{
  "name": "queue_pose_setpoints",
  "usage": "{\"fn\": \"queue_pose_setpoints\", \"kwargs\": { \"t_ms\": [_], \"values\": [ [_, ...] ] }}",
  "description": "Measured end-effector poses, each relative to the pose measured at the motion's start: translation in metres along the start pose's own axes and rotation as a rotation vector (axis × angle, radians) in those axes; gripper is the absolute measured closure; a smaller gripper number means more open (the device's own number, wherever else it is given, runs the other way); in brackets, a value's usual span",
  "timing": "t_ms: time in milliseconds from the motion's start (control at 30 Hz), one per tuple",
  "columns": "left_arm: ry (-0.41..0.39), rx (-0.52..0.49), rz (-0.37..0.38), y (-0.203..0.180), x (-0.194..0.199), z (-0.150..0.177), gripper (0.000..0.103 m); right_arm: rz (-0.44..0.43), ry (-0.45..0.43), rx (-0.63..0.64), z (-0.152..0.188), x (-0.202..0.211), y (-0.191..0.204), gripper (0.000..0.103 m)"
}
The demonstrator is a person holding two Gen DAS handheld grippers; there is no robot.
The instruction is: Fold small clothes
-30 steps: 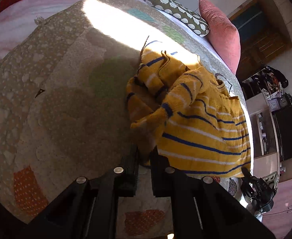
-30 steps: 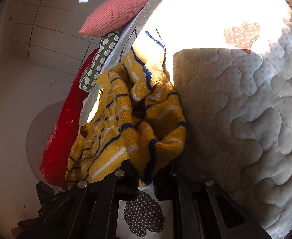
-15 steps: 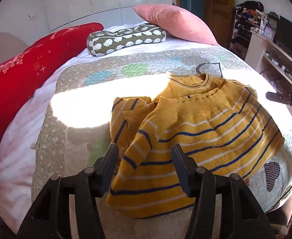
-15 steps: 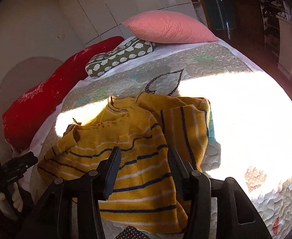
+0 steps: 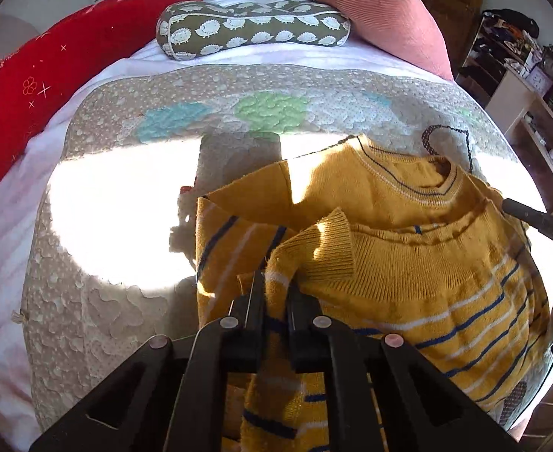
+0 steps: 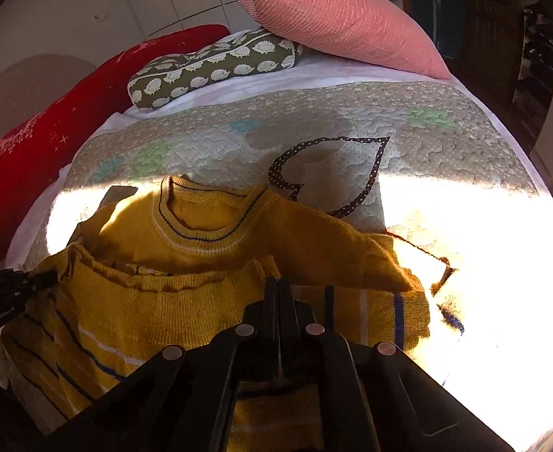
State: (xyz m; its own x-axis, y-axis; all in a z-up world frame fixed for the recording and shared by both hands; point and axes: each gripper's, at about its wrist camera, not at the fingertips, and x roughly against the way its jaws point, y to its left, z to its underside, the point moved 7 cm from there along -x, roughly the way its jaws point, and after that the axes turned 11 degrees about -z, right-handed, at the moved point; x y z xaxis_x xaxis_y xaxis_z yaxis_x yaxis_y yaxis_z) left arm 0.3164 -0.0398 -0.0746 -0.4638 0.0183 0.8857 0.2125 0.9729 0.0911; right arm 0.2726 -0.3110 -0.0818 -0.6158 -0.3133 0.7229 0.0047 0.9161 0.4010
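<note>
A small yellow knit sweater (image 5: 408, 263) with blue and white stripes lies on a quilted bedspread (image 5: 125, 271), neckline toward the pillows, lower part folded up over the chest. My left gripper (image 5: 275, 286) is shut on the sweater's left edge near the ribbed hem. In the right wrist view the sweater (image 6: 201, 233) fills the near middle. My right gripper (image 6: 280, 290) is shut on the sweater's right edge at the hem. The other gripper's tip shows at each view's side.
A red bolster (image 5: 31, 86), a green patterned cushion (image 5: 253, 26) and a pink pillow (image 5: 370, 11) line the head of the bed. Shelves with clutter (image 5: 521, 64) stand to the right. Strong sunlight crosses the quilt (image 6: 483, 263).
Half a second ago both grippers were open over the flat sweater. Now both have moved closer and shut on the sweater's side edges at the hem.
</note>
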Motion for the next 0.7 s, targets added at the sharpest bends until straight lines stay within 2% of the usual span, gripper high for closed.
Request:
{"fn": "queue_pose_setpoints", "kwargs": {
  "t_ms": [67, 167, 233, 267, 300, 333, 433, 467, 500, 533, 633, 700],
  "values": [
    [0.016, 0.026, -0.027, 0.004, -0.014, -0.006, 0.095, 0.027, -0.011, -0.041, -0.006, -0.001, -0.015, 0.102],
    [0.040, 0.063, -0.007, 0.006, -0.030, -0.002, 0.092, -0.107, -0.021, -0.065, -0.004, 0.005, -0.011, 0.100],
    [0.019, 0.092, 0.023, 0.010, -0.031, 0.001, 0.088, -0.143, -0.014, -0.043, -0.001, 0.008, -0.004, 0.087],
    [0.018, 0.114, 0.046, 0.014, -0.031, 0.001, 0.085, -0.151, -0.013, -0.030, 0.000, 0.009, -0.001, 0.065],
    [0.024, 0.143, 0.071, 0.018, -0.033, 0.002, 0.081, -0.161, -0.015, -0.022, 0.001, 0.009, 0.001, 0.048],
    [0.033, 0.179, 0.102, 0.023, -0.035, 0.003, 0.078, -0.169, -0.015, -0.015, 0.003, 0.008, 0.004, 0.046],
    [0.060, 0.266, 0.196, 0.035, -0.041, 0.006, 0.076, -0.146, 0.021, 0.014, 0.010, -0.006, 0.008, 0.046],
    [0.061, 0.280, 0.208, 0.037, -0.041, 0.006, 0.076, -0.143, 0.046, 0.030, 0.014, -0.012, 0.011, 0.051],
    [0.058, 0.281, 0.206, 0.036, -0.040, 0.006, 0.076, -0.136, 0.071, 0.046, 0.018, -0.018, 0.015, 0.081],
    [0.054, 0.274, 0.195, 0.035, -0.038, 0.006, 0.076, -0.126, 0.091, 0.057, 0.021, -0.022, 0.017, 0.097],
    [0.043, 0.246, 0.154, 0.029, -0.033, 0.004, 0.077, -0.094, 0.035, 0.054, 0.011, -0.012, 0.015, 0.096],
    [0.042, 0.231, 0.129, 0.028, -0.033, 0.004, 0.076, -0.071, -0.010, 0.007, 0.001, -0.004, 0.003, 0.096]
  ]
}}
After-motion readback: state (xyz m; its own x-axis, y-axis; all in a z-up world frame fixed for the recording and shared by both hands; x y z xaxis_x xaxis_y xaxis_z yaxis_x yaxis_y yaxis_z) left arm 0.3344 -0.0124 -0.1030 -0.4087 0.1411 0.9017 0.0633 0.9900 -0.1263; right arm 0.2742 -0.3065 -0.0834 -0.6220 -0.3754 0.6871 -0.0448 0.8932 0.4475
